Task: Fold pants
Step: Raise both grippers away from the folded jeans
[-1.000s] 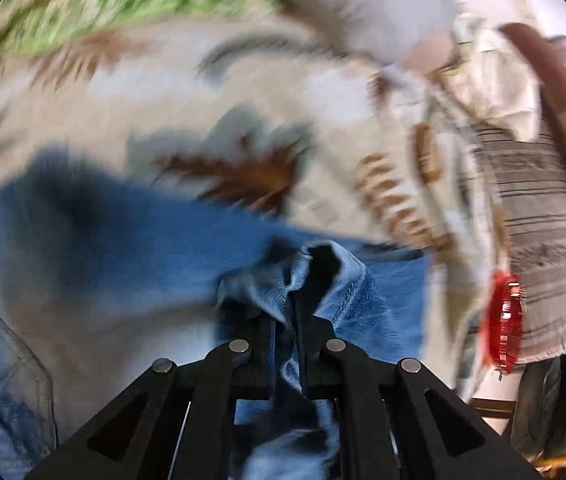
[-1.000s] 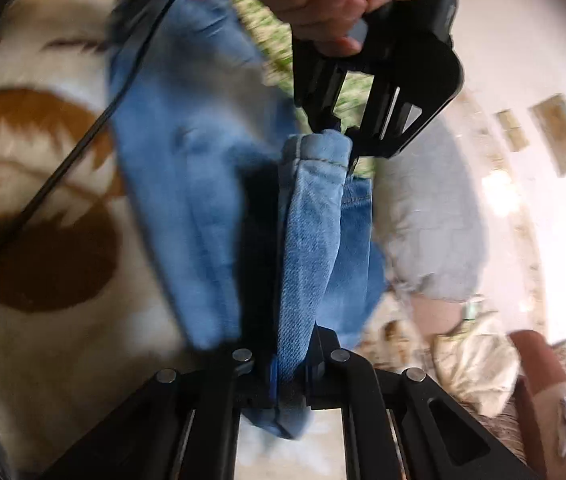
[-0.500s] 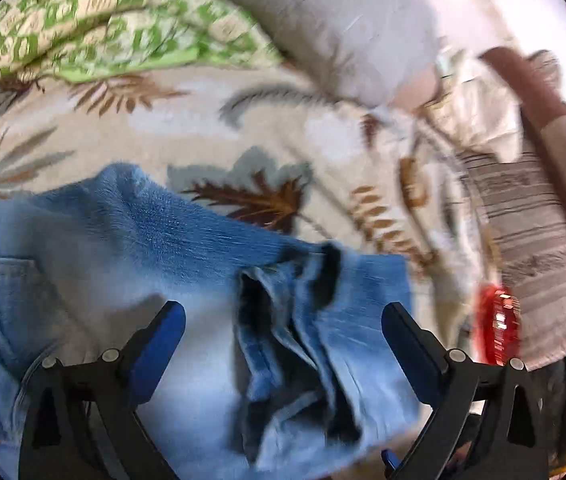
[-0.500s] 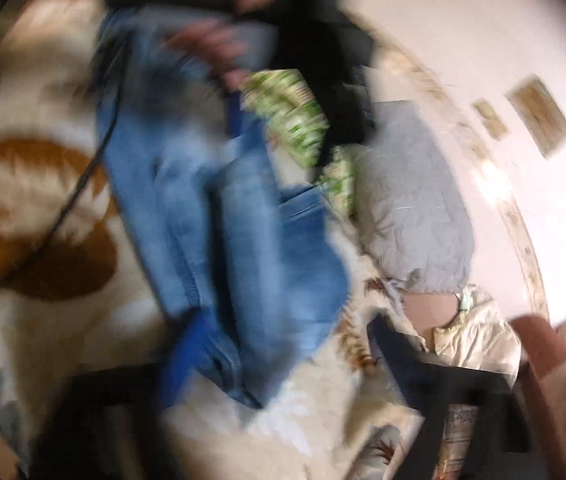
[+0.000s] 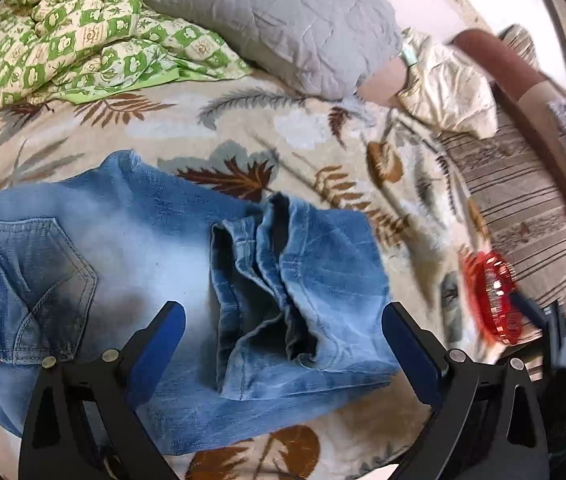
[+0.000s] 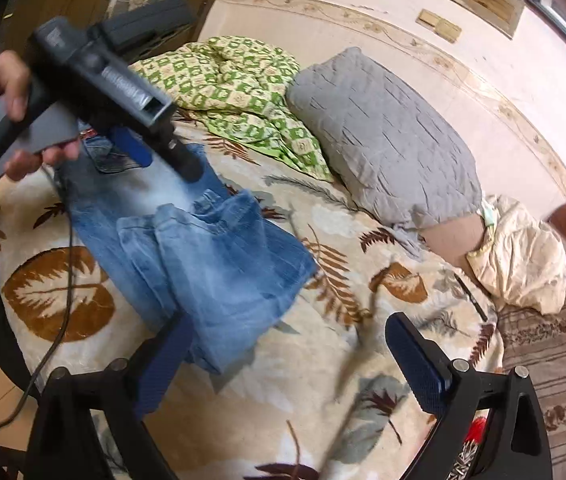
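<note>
Both the left gripper and right gripper have just let go and hang open. The jeans now lie folded on the bed.

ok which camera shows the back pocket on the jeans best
The left wrist view: the back pocket sits close and sharp at the left of the jeans, stitching visible. In the right wrist view the left gripper and the hand largely hide it.
</note>
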`<control>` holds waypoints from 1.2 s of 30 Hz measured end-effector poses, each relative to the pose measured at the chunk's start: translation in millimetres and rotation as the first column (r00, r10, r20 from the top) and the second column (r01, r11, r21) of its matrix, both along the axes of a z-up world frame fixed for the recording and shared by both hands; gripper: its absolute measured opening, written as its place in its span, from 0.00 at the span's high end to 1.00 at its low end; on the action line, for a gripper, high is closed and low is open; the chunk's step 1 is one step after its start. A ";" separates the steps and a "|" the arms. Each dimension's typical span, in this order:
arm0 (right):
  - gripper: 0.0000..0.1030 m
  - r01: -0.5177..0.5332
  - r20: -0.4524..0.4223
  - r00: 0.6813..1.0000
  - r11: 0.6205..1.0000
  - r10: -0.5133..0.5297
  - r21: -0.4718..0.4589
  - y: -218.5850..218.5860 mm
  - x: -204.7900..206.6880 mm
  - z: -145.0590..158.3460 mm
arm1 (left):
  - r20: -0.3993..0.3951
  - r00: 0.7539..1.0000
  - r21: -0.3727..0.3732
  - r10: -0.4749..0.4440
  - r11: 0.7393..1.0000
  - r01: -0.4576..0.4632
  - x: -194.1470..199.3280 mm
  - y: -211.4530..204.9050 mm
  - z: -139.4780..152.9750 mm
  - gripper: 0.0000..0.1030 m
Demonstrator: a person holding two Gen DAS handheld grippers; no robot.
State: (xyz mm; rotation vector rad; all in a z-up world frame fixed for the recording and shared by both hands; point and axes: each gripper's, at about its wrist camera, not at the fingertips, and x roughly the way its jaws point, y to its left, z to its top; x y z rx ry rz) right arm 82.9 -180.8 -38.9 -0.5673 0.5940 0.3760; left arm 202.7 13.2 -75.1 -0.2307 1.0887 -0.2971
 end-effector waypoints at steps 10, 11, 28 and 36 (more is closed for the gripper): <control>0.05 0.039 -0.044 0.998 0.998 -0.037 0.043 -31.7 15.2 -7.7 | -0.098 0.994 0.186 -0.048 0.980 0.066 -3.2 -26.0 -47.7 0.04; 0.05 0.038 -0.049 0.998 0.998 -0.035 0.046 -33.0 16.2 -8.4 | -0.107 0.993 0.209 -0.043 0.976 0.065 -2.9 -24.7 -54.8 0.11; 0.47 -0.140 -0.357 0.922 0.989 0.149 0.051 21.8 201.1 -36.7 | -0.053 0.998 0.153 -0.029 0.987 0.037 -24.6 -12.0 -63.3 0.49; 0.53 -0.200 -0.493 0.835 0.969 0.246 0.145 35.9 219.1 -66.2 | -0.056 0.997 0.134 -0.045 0.990 0.053 -26.8 -7.1 -63.1 0.52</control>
